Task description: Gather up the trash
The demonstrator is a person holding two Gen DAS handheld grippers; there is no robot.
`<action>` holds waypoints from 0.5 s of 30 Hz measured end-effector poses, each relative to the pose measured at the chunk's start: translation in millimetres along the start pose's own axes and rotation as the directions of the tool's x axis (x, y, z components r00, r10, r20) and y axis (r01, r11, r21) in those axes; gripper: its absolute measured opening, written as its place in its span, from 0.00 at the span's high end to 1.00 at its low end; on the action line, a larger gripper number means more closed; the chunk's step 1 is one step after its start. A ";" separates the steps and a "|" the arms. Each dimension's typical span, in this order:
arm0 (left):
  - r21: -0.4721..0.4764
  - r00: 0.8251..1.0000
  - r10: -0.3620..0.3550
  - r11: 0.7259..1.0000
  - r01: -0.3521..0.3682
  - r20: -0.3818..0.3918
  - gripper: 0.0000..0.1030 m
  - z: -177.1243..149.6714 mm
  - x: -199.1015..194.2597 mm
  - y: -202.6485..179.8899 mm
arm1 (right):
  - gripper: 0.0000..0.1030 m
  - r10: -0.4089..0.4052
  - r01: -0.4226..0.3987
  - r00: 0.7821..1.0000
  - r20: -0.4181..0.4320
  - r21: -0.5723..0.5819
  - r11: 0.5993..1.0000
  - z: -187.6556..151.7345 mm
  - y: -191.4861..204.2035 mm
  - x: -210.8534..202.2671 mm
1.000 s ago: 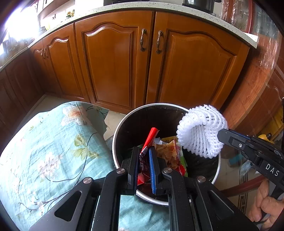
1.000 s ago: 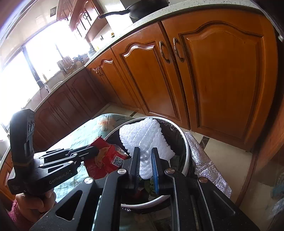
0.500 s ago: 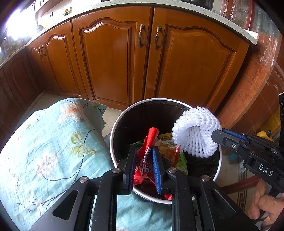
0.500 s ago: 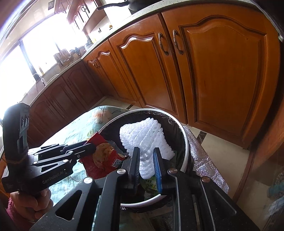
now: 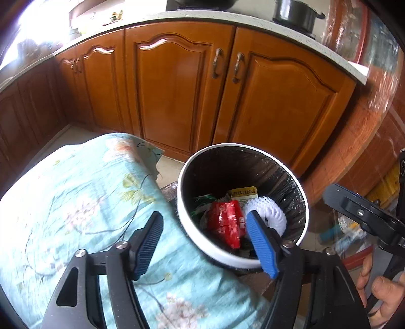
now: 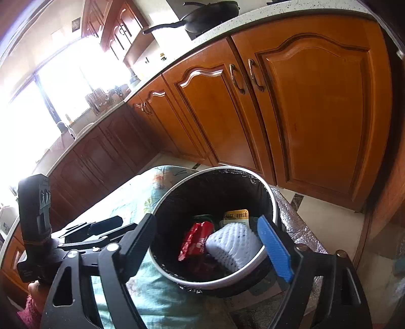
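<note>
- Over the trash bin [image 5: 202, 248], your left gripper [image 5: 205, 240] hangs with jaws spread wide, having just been opening; nothing between the pads, red snack wrapper [image 5: 225, 222] lies down inside the bin.
- Your right gripper [image 6: 210, 243] same story: jaws released and just been opening, white foam fruit net [image 6: 234, 244] sits in the bin below, not gripped.
- In the left wrist view the right gripper's black body shows at the right edge, with your hand [image 5: 379, 291] on its handle; its jaws don't show there.
- Step in hand, as I read it: drop is done, both pieces are in; this is the let-go end of a deposit.
- Next move calls for backing both grippers up and clear of the rim without clipping it, then looking for more trash; none is visible on the floral cloth [image 5: 76, 202] beside the bin.
- Bin: round, white rim, black liner bag. Contents: red wrapper left of centre, foam net touching it on the right, a yellow-labelled packet [image 6: 236, 215] behind both against the far wall, something green [image 5: 202, 202] at the back left, can't tell what.
- Bin looks partly filled; items sit low, well under the rim.
- On the countertop: black pot [image 5: 296, 12], dark frying pan [image 6: 202, 15]; contents hidden.
- Wooden cabinet doors [image 5: 177, 88] behind the bin are closed.
</note>
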State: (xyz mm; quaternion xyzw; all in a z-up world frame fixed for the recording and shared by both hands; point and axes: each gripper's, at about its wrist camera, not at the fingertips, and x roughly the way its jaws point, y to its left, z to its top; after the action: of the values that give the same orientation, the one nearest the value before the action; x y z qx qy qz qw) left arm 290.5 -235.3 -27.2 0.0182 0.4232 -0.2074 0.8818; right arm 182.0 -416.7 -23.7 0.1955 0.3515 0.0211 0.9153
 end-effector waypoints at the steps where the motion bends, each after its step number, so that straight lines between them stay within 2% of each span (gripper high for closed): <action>1: -0.017 1.000 0.002 1.000 -0.002 0.003 0.26 -4.7 -5.0 3.5 | 0.08 0.009 -0.009 1.000 0.011 0.002 1.000 -3.0 3.4 -3.6; 3: -0.062 1.000 0.007 0.998 -0.007 0.002 0.19 -15.1 -13.9 11.3 | 0.04 0.022 -0.022 0.999 0.031 0.003 1.000 -9.5 10.7 -10.2; 9: -0.168 0.999 0.008 0.986 -0.002 0.034 0.18 -50.4 -43.5 37.3 | 0.01 0.051 -0.054 0.994 0.098 0.027 0.998 -29.4 30.4 -31.3; 15: -0.237 0.998 0.046 0.971 -0.033 0.048 0.17 -87.8 -68.5 56.1 | 0.01 0.021 -0.025 0.989 0.146 0.025 0.999 -59.9 50.6 -46.0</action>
State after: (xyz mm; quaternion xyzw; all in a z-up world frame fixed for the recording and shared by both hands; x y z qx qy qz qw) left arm 209.0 -141.9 -39.9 -0.0841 0.4208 -0.1383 0.8926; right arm 113.4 -357.5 -16.1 0.2127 0.2816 0.0128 0.9356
